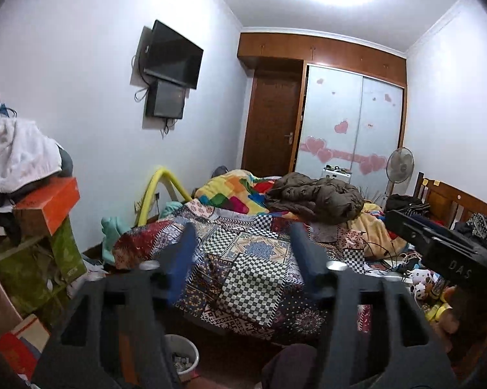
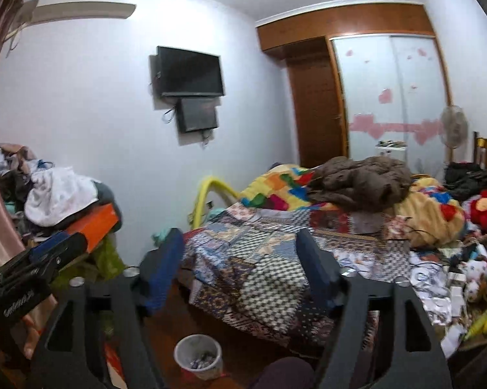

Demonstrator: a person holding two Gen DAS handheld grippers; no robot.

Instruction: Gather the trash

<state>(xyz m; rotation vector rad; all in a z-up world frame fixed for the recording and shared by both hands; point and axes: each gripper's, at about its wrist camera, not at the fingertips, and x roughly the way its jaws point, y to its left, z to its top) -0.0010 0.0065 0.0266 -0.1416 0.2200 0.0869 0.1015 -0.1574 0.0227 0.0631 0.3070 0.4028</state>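
With both claws raised toward the bed (image 1: 253, 259), my left claw (image 1: 240, 253) and right claw (image 2: 240, 259) stand apart and empty, so I judge I am between pickups. Trash sits in the white bin (image 2: 198, 356) on the floor at the bed's foot; next I must choose 1 scrap and reach down. Clutter at the bed's right edge is too small to sort.
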